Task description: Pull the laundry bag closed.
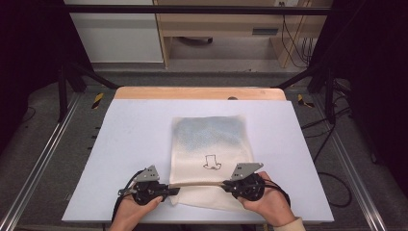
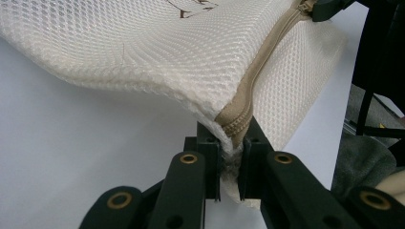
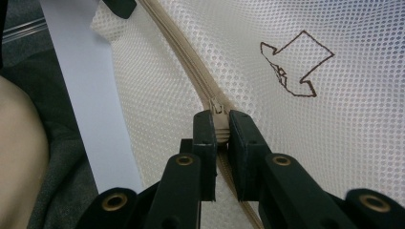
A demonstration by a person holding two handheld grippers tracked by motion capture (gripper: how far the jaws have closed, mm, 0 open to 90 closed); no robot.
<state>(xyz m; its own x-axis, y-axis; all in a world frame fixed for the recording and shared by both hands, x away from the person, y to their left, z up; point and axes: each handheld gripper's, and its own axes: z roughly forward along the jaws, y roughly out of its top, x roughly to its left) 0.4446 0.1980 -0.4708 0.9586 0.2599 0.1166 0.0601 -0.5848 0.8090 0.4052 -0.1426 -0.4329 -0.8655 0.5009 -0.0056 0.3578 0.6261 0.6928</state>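
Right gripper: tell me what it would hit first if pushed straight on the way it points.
The right gripper is already shut on the zipper of the mesh bag. Pushed on, it would probably run along the zipper toward the left gripper at the far end; depth is uncertain.

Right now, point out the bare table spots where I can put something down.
Free: the table left of the mesh laundry bag, the strip to its right, and the band beyond it up to the wooden edge. Crowded: the near edge, where both grippers clamp the zipper.
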